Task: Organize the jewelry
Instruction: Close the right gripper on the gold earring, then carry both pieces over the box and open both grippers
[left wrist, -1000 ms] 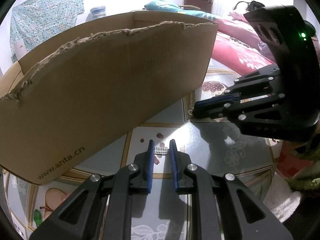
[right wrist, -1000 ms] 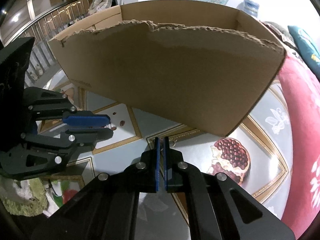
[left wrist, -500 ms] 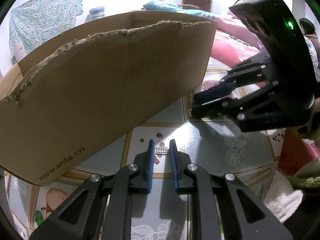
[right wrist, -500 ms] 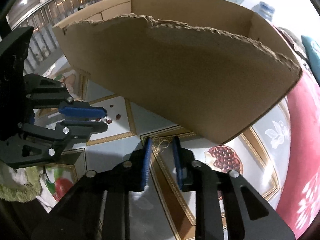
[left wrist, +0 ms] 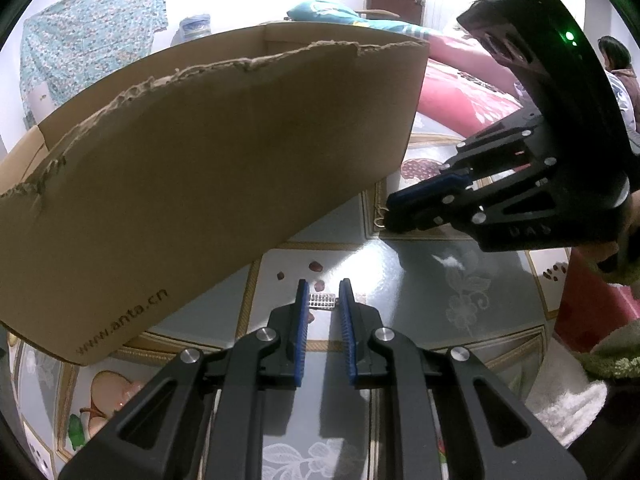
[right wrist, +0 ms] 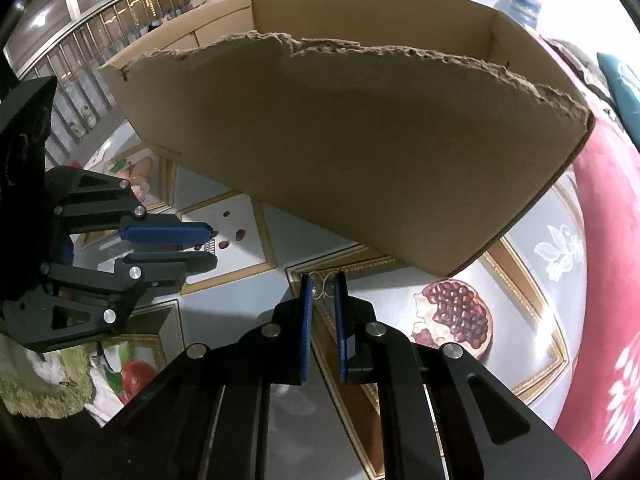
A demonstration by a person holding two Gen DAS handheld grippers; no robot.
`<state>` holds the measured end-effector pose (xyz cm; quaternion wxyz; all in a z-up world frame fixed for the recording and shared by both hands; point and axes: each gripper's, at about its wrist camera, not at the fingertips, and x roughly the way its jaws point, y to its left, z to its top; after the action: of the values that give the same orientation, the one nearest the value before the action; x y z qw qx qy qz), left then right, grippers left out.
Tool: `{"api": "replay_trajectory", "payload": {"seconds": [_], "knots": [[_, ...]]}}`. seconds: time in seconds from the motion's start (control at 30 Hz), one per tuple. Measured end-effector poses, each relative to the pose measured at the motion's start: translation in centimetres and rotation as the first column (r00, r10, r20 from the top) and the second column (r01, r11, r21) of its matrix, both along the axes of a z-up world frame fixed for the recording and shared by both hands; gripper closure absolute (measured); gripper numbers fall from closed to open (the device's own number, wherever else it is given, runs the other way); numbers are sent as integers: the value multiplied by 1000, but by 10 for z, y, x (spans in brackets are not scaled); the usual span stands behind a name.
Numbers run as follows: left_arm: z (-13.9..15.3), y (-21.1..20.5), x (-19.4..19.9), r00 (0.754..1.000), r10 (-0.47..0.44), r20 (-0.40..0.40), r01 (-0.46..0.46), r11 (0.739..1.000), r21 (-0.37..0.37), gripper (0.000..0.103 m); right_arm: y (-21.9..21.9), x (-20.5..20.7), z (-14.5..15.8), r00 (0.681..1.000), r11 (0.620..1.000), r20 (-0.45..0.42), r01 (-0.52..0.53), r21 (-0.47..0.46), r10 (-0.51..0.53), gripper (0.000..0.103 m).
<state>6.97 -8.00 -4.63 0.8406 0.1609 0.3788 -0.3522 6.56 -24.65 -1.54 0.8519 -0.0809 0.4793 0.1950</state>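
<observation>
The right tongs [right wrist: 323,280], clenched flat a second ago, have spread and are now closing again around a small gold earring [right wrist: 325,279] lying on the worktop [left wrist: 420,280] just off the box's right corner. The piece sits between the blue pads [right wrist: 306,312]; whether they press on it yet I cannot tell. The left tongs [left wrist: 324,300] have not shifted: they hold a short silver strip [left wrist: 323,301] of jewelry across their tips, low over the worktop near the box's front wall. So each hand now has, or nearly has, one piece, and the likely next step is to carry them over the torn rim into the cardboard box [left wrist: 200,168], which stands open in front of both.

The worktop is glossy, printed with pomegranates [right wrist: 454,314], seeds and gold borders, and it throws back glare. Behind are a red floral bed cover [right wrist: 608,280], a teal pillow, a brown door, a hanging patterned cloth and a railing at the left.
</observation>
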Motion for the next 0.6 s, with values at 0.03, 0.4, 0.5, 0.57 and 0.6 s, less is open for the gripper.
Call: {"api": "replay_trajectory", "payload": {"seconds": [0.03, 0.4, 0.5, 0.57, 0.6], "knots": [[0, 0, 0, 1000, 2, 0, -2, 1000, -2, 89, -1, -2, -2, 1000, 1000, -1, 1, 3, -1, 94], [4, 2, -3, 1000, 4, 2, -4, 1000, -4, 89, -19, -12, 8, 999, 998, 25, 41, 54, -42, 94], [13, 5, -4, 1000, 5, 0, -5, 1000, -27, 89, -23, -16, 13, 997, 996, 47, 49, 80, -53, 94], [20, 8, -6, 1000, 6, 8, -6, 999, -38, 89, -24, -20, 23, 996, 994, 67, 47, 99, -54, 94], [26, 10, -7, 1000, 5, 18, -5, 999, -45, 89, -24, -21, 32, 995, 993, 87, 43, 111, -53, 94]]}}
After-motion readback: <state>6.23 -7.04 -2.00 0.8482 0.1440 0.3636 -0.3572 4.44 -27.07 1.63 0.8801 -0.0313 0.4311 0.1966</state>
